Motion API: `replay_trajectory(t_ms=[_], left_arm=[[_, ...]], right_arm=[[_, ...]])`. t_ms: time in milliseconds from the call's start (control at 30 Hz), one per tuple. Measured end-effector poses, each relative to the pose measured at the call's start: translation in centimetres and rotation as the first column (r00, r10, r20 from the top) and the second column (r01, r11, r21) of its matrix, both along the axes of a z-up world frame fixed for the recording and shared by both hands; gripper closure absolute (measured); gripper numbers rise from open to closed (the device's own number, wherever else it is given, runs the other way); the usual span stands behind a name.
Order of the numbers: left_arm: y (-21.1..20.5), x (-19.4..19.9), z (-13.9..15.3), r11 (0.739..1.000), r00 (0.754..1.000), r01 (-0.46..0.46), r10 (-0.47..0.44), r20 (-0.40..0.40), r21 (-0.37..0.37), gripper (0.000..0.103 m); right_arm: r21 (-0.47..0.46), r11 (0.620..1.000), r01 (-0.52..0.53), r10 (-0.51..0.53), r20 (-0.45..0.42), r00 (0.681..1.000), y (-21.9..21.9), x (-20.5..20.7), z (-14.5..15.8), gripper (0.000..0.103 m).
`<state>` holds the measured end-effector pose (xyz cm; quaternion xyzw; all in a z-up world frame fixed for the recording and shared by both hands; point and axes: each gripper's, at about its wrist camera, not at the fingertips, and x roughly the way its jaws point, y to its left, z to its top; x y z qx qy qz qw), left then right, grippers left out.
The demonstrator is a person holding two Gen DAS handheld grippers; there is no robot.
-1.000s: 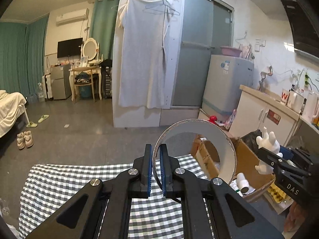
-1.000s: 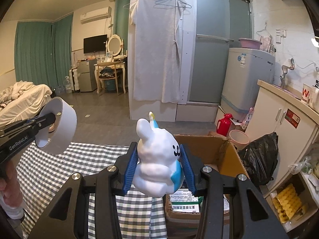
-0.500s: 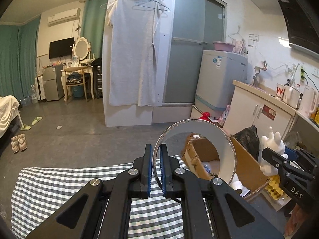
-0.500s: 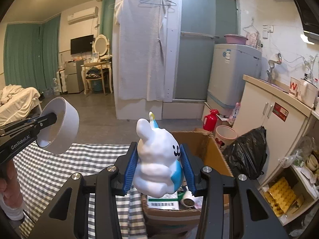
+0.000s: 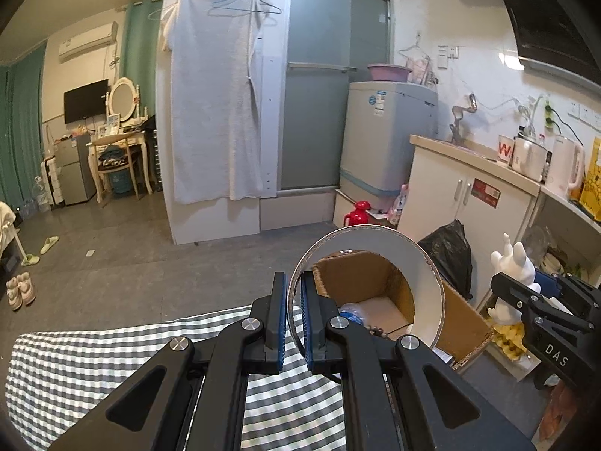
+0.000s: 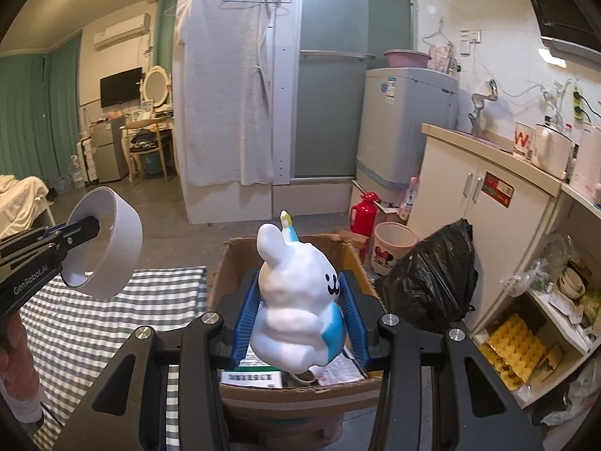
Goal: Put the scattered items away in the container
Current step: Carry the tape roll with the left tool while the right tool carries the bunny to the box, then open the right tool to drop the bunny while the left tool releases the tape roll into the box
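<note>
Two tongs, both loaded. My left tongs point(image 5: 294, 314) are narrow, pinching the wall of a white tape roll point(image 5: 424, 274); the roll hangs in the air past the edge of the checked worktop point(image 5: 94, 360), and through its hole I see into the cardboard box point(image 5: 464, 323). From the right camera the same roll point(image 6: 112, 240) sits at far left, above the checked cloth, just beside the box. My right tongs point(image 6: 298, 317) clamp a white-and-blue bunny figure point(image 6: 296, 300) by its sides, upright, face to the right, held over the open cardboard box point(image 6: 233, 259). Box holds printed paper packs and a small round item under the figure; cannot tell what it is. Black trash bag point(image 6: 432, 274) sits right of the box, near the white cabinet point(image 6: 484, 203).
</note>
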<state>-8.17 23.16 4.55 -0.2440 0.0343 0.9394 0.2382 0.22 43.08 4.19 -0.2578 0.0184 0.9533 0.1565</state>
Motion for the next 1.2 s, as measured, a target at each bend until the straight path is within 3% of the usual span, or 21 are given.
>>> replay_trajectory(t_ms=[400, 800, 1200], left_arm=[[6.2, -1.2, -1.7, 0.995, 0.994, 0.1, -0.098, 0.049, -0.03, 0.096], [11.3, -4.1, -6.1, 0.985, 0.982, 0.139, -0.123, 0.147, -0.107, 0.096], [15.3, -6.2, -10.7, 0.966, 0.955, 0.202, -0.158, 0.252, -0.162, 0.096]], right_arm=[[-0.01, 0.999, 0.043, -0.042, 0.059, 0.997, 3.6, -1.0, -1.8, 0.061], [-0.098, 0.994, 0.043, -0.022, 0.213, 0.977, 6.9, -5.5, -7.6, 0.061], [-0.118, 0.992, 0.054, -0.012, 0.328, 0.944, 8.2, -7.8, -12.0, 0.061]])
